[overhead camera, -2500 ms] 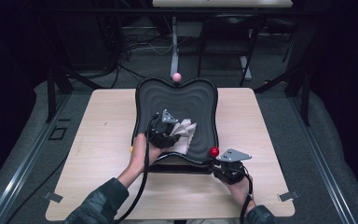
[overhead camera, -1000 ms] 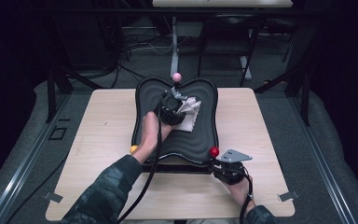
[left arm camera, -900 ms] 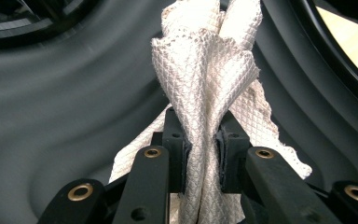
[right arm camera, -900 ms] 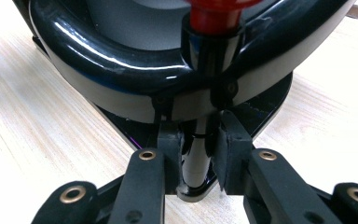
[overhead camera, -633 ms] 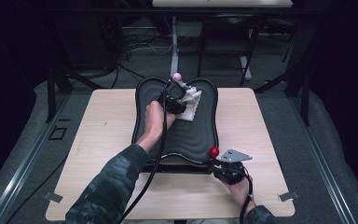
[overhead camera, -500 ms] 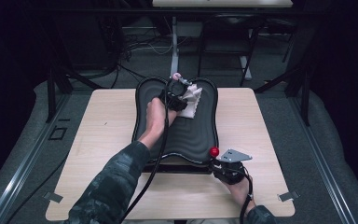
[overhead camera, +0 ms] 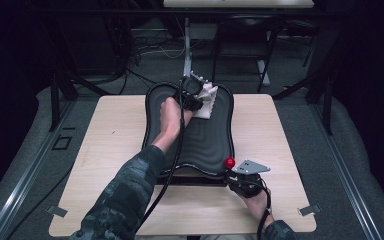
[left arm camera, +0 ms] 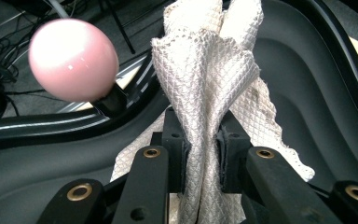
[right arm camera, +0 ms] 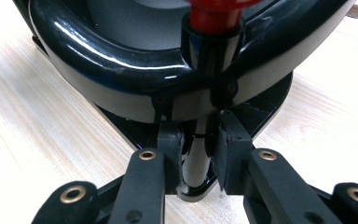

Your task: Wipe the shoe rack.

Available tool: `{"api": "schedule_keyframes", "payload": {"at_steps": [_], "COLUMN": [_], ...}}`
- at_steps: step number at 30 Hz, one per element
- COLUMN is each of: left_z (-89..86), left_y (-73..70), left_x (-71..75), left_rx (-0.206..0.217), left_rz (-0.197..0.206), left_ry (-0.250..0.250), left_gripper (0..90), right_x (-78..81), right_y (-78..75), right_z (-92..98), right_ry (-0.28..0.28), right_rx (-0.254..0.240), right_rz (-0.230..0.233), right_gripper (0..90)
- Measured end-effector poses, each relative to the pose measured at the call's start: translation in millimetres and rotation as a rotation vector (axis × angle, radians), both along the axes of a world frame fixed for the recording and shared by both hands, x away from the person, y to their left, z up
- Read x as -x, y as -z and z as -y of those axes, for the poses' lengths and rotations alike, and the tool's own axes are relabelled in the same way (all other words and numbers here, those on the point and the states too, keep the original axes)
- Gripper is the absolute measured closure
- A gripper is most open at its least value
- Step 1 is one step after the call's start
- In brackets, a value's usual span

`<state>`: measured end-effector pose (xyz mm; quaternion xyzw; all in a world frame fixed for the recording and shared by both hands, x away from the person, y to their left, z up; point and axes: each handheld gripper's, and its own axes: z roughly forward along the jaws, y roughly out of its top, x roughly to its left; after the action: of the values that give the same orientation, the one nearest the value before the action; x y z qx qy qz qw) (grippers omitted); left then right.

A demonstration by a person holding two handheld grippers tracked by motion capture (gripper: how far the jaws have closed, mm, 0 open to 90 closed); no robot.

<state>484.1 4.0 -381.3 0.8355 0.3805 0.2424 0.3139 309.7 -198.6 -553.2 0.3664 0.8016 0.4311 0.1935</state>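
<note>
The left gripper (left arm camera: 200,158) was clamped on a bunched white cloth (left arm camera: 205,84), pressed against the far end of the black tray (overhead camera: 215,145), just beside the pink knob (left arm camera: 72,60). The right gripper (right arm camera: 198,161) was clenched on a slim post under the red knob (overhead camera: 229,162), apparently steadying the tray's near corner. By my reckoning the wipe had reached the far rim, with the near ribbed surface perhaps left. The left gripper view gave the cloth's waffle weave; the high view gave the wooden table (overhead camera: 115,130) and both hands' spacing.
</note>
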Motion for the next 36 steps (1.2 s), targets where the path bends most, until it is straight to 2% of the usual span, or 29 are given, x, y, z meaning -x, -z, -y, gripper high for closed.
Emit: {"api": "schedule_keyframes", "payload": {"at_steps": [8, 14, 20, 23, 28, 29, 32, 36], "left_z": [0.3, -0.1, -0.9, -2.5, -4.8, -5.0, -7.1, -7.5], "left_y": [-3.4, -2.3, 3.3, 8.1, 14.9, 15.7, 19.3, 24.4], "left_x": [-9.5, -8.5, 2.8, 10.4, 21.1, 23.1, 28.0, 37.6], "left_rx": [0.033, 0.035, 0.020, 0.027, 0.028, 0.028, 0.053, 0.049], "left_rz": [0.001, -0.006, -0.026, -0.012, -0.020, -0.023, -0.064, -0.059], "left_ry": [-0.019, -0.003, 0.033, 0.036, 0.061, 0.064, 0.088, 0.109], "left_gripper": [76.8, 76.9, 77.1, 77.3, 77.3, 77.3, 77.4, 77.4], "right_x": [0.4, 0.8, 0.8, 0.8, 0.8, 0.8, 0.7, 1.0], "right_y": [0.1, 0.4, 1.0, 1.3, 1.3, 1.3, 1.2, 0.5], "right_z": [0.7, 0.5, 0.4, 0.1, 0.0, 0.0, 0.1, 0.2], "right_ry": [-0.001, -0.001, -0.001, 0.000, 0.000, 0.000, 0.000, 0.001], "right_rx": [-0.002, -0.006, -0.009, -0.012, -0.014, -0.014, -0.011, -0.002], "right_rz": [-0.006, -0.002, 0.007, 0.010, 0.009, 0.009, 0.009, 0.003], "right_gripper": [74.5, 74.5, 74.5, 74.6, 74.5, 74.5, 74.5, 74.5]}}
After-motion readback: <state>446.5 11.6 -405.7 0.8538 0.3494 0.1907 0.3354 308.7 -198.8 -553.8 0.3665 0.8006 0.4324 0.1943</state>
